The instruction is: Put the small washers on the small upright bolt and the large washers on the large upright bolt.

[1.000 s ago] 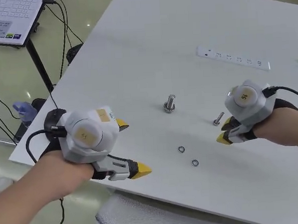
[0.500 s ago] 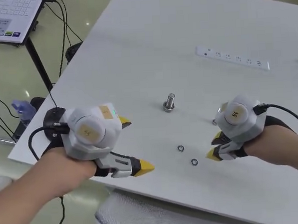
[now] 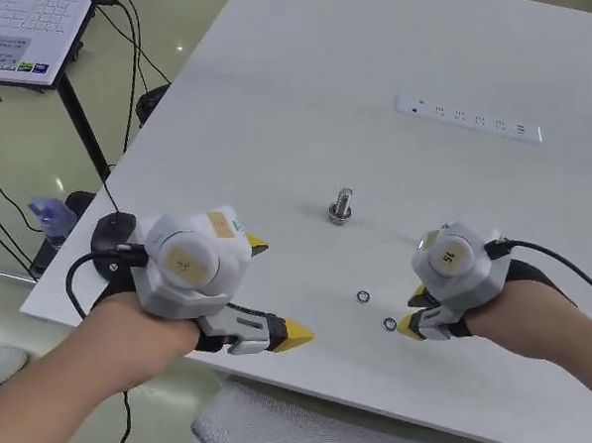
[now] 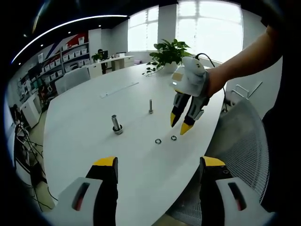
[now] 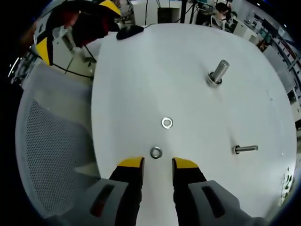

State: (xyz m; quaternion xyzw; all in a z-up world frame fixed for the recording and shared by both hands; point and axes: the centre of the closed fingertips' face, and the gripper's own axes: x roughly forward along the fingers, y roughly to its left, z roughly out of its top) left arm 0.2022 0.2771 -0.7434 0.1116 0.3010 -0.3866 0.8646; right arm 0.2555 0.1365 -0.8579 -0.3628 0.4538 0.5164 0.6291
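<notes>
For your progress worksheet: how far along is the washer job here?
Done: no washer clearly on the large bolt or small bolt. In hand: nothing gripped; the right gripper, open, is poised at the nearer washer on the table. To do: that washer and the farther washer both need placing. The left gripper hovers open.

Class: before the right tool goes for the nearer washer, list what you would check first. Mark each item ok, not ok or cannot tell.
1. Right tool open: ok, jaws apart.
2. Nearer washer lined up with the gap: ok, it lies just ahead of it.
3. Second washer apart from the nearer one: ok.
4. Large bolt and small bolt upright: ok.
5. Which bolt this washer fits: cannot tell, its size is unclear.
6. Left tool out of the way: ok, open and held aside near the table edge.
</notes>
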